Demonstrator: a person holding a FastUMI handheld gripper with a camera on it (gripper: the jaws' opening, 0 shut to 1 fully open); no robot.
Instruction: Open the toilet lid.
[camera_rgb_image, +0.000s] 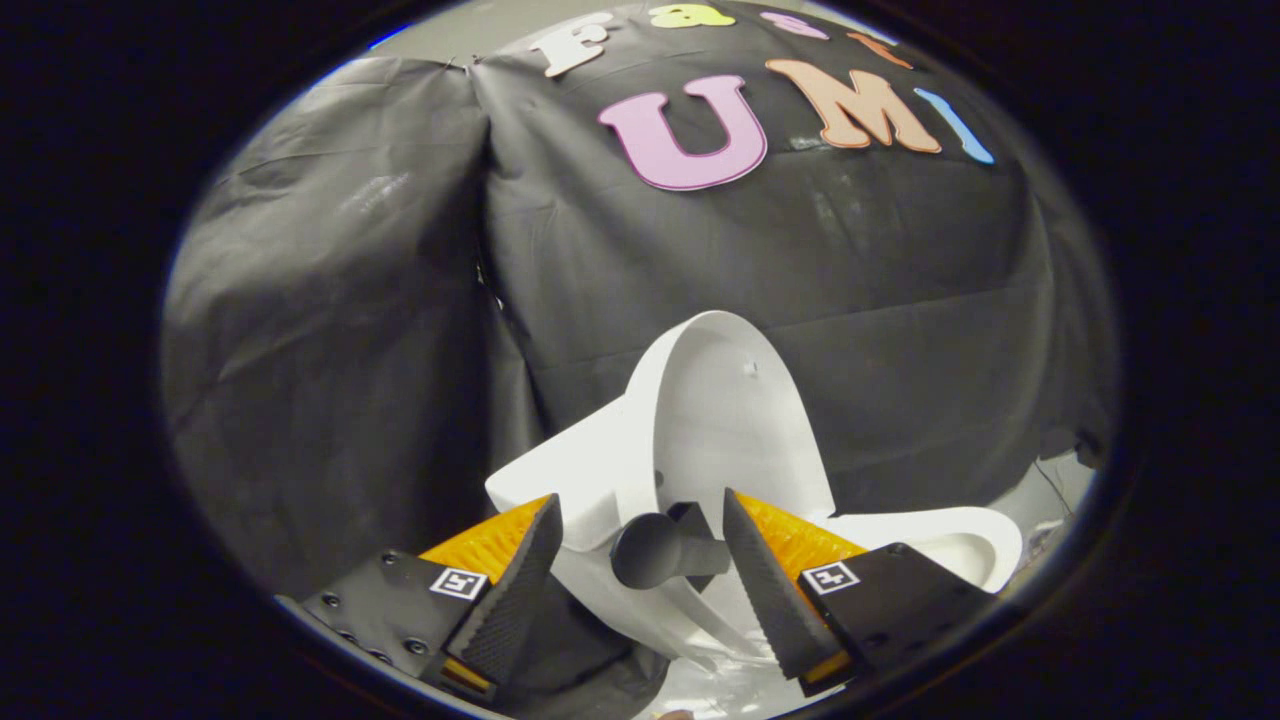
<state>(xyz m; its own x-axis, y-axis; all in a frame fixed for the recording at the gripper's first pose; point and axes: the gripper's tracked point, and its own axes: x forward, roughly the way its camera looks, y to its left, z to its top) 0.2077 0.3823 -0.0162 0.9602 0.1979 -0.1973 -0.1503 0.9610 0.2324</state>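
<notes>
The toilet lid (725, 420) stands raised just beyond the gripper (640, 540), whose spread fingers flank its dark handle knob (648, 550) without pinching

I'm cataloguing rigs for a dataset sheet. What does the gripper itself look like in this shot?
The gripper has two wedge-shaped fingers tapering to points, their inner faces finely textured. Each sits on a dark angular mounting block with visible screw heads and a small square black-and-white fiducial marker. No cables or sleeves are visible.

Raised toilet lid (735, 420) beyond parted claw (640, 505) fingers
</notes>
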